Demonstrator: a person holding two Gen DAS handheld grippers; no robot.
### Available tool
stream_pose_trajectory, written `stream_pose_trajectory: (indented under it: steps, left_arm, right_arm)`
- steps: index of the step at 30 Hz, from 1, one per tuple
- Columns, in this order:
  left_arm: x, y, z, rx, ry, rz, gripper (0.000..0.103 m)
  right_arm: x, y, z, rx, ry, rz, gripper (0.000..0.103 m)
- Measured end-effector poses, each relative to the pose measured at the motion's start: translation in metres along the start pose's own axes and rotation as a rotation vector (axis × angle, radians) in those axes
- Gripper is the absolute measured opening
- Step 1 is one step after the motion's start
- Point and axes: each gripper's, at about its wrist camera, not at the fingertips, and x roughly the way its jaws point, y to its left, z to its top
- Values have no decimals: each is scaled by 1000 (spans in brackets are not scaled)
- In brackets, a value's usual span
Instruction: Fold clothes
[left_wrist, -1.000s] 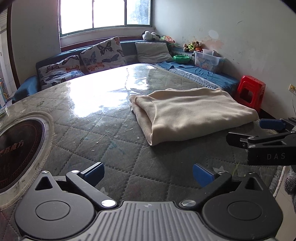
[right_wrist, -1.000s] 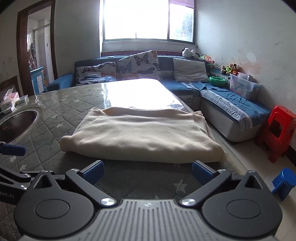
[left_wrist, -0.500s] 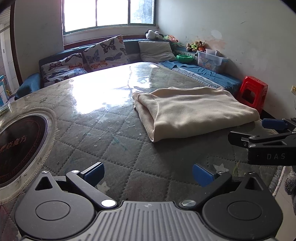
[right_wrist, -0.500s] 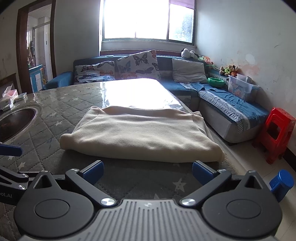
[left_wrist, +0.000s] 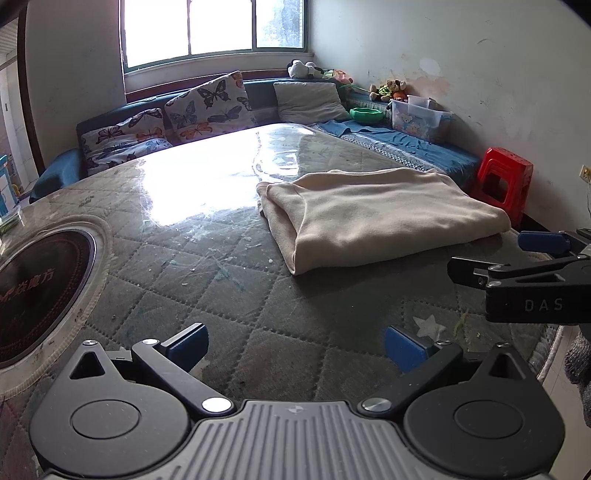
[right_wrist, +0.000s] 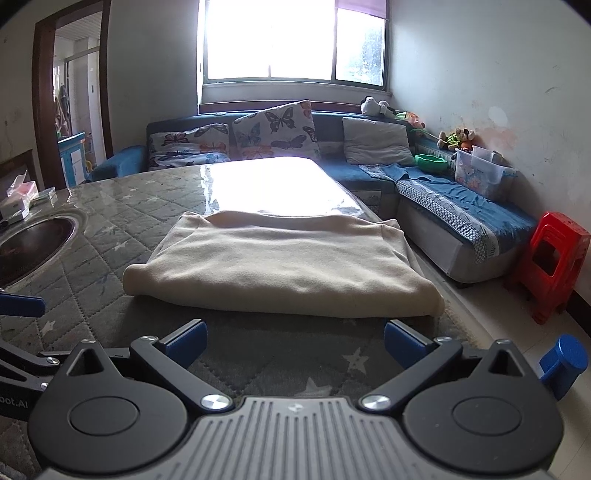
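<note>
A cream garment (left_wrist: 373, 218) lies folded into a flat rectangle on the quilted table (left_wrist: 229, 295). It also shows in the right wrist view (right_wrist: 280, 266), straight ahead. My left gripper (left_wrist: 295, 347) is open and empty, above the table's near part, short of the garment and to its left. My right gripper (right_wrist: 293, 341) is open and empty, just short of the garment's near edge. The right gripper also shows at the right edge of the left wrist view (left_wrist: 524, 258).
A round inset cooktop (left_wrist: 37, 280) sits in the table at the left. A blue sofa with butterfly cushions (right_wrist: 273, 129) runs behind the table and along the right wall. A red stool (right_wrist: 554, 258) stands on the floor at the right. The table's right edge is close to the garment.
Both grippers have drawn back slightly and risen a little from the garment. The garment has not moved. Both stay open.
</note>
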Motion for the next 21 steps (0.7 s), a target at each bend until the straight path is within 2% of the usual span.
stream_pose_trajectory:
  steps: [21]
  left_arm:
    - [-6, -2, -4, 3, -4, -14, 103]
  right_arm:
    - [0, 7, -2, -11, 7, 17, 103]
